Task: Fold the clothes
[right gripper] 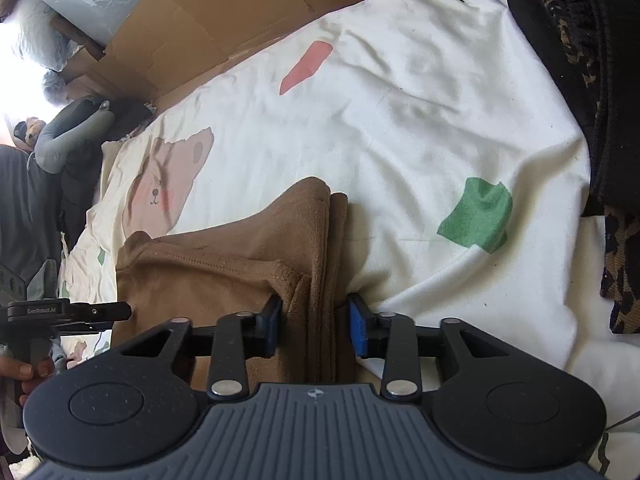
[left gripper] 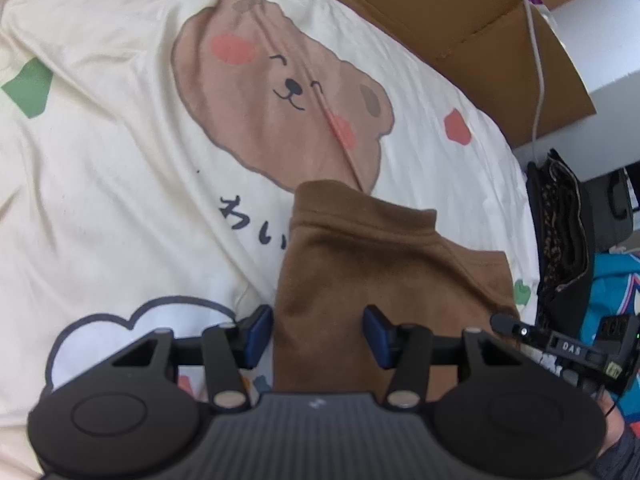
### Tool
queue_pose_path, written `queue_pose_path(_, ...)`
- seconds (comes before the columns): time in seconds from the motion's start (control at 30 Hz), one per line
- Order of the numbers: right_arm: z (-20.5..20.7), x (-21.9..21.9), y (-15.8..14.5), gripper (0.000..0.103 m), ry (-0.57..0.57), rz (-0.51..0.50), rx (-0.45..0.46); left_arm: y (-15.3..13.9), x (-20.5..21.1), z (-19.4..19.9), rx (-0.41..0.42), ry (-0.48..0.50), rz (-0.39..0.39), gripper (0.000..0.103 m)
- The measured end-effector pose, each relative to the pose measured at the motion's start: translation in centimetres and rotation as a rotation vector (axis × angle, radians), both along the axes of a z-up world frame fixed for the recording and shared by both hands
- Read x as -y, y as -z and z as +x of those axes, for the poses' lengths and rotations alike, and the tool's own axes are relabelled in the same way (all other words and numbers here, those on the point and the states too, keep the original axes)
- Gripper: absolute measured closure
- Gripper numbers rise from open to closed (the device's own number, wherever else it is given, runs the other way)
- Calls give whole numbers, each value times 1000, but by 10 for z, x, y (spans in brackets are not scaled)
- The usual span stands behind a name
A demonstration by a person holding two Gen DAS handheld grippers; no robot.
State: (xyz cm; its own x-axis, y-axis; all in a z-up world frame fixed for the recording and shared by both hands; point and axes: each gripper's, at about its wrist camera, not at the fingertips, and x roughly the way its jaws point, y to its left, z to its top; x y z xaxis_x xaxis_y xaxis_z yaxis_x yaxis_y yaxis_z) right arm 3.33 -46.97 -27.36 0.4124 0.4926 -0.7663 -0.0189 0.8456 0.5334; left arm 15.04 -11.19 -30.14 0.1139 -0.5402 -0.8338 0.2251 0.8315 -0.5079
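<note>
A brown garment (left gripper: pixel 360 264) lies folded on a cream bedsheet (left gripper: pixel 120 160) printed with a bear face. My left gripper (left gripper: pixel 316 336) hangs open over its near end. The left pad sits beside the cloth's left edge and the right pad stands over the cloth, neither one pinching it. In the right wrist view the garment (right gripper: pixel 224 272) shows a stacked folded edge on its right side. My right gripper (right gripper: pixel 316 328) is shut on that stack, a blue pad against each side. The left gripper's tip (right gripper: pixel 60 312) and a hand (right gripper: pixel 24 372) show at the left edge.
Flattened cardboard (left gripper: pixel 460 20) lines the far side of the bed, with a white cable (left gripper: pixel 538 60) across it. Dark leopard-print fabric (right gripper: pixel 580 60) borders the sheet (right gripper: pixel 400 120) on the right. A teal item (left gripper: pixel 616 280) and a grey plush (right gripper: pixel 68 132) lie off the bed.
</note>
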Motion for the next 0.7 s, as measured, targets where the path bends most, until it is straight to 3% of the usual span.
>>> queue_pose_path(0.33,-6,-4,-1,67,26,-26,33,0,2,1,3,-7,-6,50)
queue_pose_path(0.57,3,-1,7,39,-5,83,14,1,2,6,0,-28,-33,50)
queue_pose_path(0.63,6,3,10,41,-6,118,0,1,2,7,-1,-32,-42,50)
queue_pose_path(0.7,8,5,9,53,-12,115,-11,2,3,8,2,-30,-47,50)
